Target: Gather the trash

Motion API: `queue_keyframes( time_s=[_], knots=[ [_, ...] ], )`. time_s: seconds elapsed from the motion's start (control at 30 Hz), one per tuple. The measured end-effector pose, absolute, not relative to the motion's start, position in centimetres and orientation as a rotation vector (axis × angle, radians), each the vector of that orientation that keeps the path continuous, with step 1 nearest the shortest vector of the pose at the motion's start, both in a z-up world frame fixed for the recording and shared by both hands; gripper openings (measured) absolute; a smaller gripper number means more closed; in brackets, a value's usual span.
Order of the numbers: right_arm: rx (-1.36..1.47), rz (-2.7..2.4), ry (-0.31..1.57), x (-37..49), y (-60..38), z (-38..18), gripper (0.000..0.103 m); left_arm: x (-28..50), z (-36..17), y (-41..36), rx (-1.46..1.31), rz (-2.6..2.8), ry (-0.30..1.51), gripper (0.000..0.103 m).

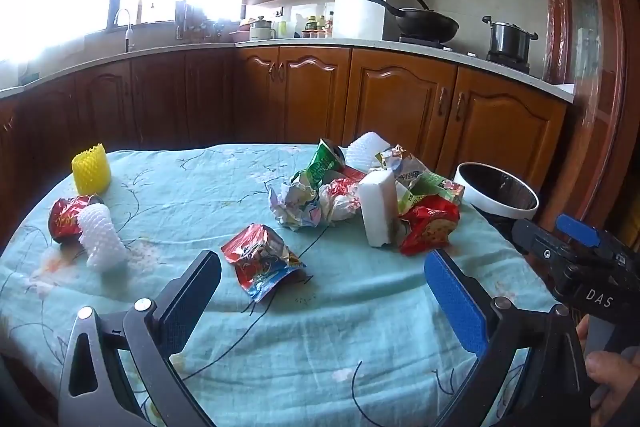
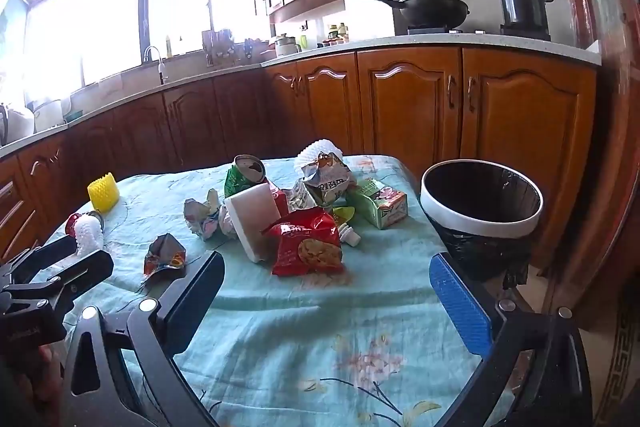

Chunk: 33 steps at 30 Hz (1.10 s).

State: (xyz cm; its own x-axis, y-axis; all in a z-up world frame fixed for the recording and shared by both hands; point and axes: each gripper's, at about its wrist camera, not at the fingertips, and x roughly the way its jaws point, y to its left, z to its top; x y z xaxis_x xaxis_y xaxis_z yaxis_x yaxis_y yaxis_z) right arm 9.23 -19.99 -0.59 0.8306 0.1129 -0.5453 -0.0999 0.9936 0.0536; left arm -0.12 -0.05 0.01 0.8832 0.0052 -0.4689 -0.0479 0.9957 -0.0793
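Trash lies on a table under a light blue floral cloth (image 1: 340, 327). A flattened red-blue wrapper (image 1: 262, 261) lies just ahead of my left gripper (image 1: 322, 263), which is open with nothing between its fingers. The middle pile holds crumpled paper (image 1: 296, 205), a white foam block (image 1: 378, 209), a red snack bag (image 1: 428, 229) and a green can (image 1: 324, 159). In the right wrist view my right gripper (image 2: 326, 265) hangs open and empty, the red snack bag (image 2: 310, 247) just beyond it. A white-rimmed bin (image 2: 482, 207) with a black liner stands off the table's right edge.
At the left of the table are a yellow foam net (image 1: 92, 169), a white foam net (image 1: 100, 237) and a red can (image 1: 66, 221). A green carton (image 2: 378, 205) lies near the bin. Wooden cabinets (image 1: 392, 103) and a stove with pans stand behind.
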Motion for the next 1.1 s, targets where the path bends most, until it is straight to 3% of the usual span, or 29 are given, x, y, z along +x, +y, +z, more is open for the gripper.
queue_keyframes(
  time_s=[1.1],
  knots=[
    [0.038,0.14,0.553,8.1,-19.6,-0.4,0.103,-0.8,0.4,0.4,-0.104,0.057,0.471,0.102]
  ],
)
